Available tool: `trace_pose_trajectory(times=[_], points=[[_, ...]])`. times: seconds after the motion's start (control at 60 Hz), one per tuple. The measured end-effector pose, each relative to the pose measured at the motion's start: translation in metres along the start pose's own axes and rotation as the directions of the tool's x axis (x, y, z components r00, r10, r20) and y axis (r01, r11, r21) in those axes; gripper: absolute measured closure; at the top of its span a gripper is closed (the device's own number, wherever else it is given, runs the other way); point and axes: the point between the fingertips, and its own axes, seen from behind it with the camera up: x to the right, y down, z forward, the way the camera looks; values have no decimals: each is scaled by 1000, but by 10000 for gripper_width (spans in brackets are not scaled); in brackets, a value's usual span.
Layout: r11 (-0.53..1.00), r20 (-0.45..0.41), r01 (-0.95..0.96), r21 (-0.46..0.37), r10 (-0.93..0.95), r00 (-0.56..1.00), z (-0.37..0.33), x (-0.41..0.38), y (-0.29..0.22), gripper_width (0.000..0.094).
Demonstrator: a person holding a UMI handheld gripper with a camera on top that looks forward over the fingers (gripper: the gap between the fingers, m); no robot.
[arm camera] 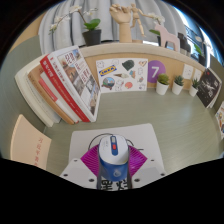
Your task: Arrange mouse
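my claw (112, 172) is low over a white mat (85, 150) on the table (120, 108), and the mouse (112, 155) lies on that mat between my two fingers. the mouse is white and grey with a blue part at its near end, and its nose points away from me. the magenta pads (92, 160) show at both sides of the mouse, very close to it, but i cannot tell if they press on it or only stand beside it, so i cannot tell if my claw is clenched. beyond the mat, to the left, some books (66, 82) with red spines lean in a row. further back a magazine (122, 74) lies flat, and beside it three small plants (177, 85) in white pots stand in a line. a chair (28, 140) is near the table at the left.
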Motion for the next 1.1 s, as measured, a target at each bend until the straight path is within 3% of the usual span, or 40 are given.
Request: trace_pose_trajectory(times=[0.1, 0.133, 0.283, 0.317, 0.333, 0.35, 0.383, 0.417, 0.717, 0.883, 1.1], points=[[999, -9, -15, -37, 14, 1000, 10, 6, 22, 565], [1000, -3, -15, -7, 15, 1000, 10, 6, 19, 551], [999, 5, 13, -34, -12, 1000, 8, 6, 26, 398], [999, -1, 5, -47, -5, 1000, 2, 9, 26, 302], [999, -5, -2, -48, 1, 1000, -2, 10, 24, 174], [999, -8, -7, -42, 6, 1000, -7, 11, 21, 106], [1000, -10, -12, -19, 12, 1000, -20, 14, 12, 61], [1000, -6, -17, 10, 17, 1000, -35, 15, 2, 92], [982, 18, 6, 187, -9, 1000, -208, 46, -47, 82], [960, 13, 36, 276, -42, 999, -289, 70, -37, 77], [950, -1, 34, 310, -35, 999, -358, 115, 0, 79]])
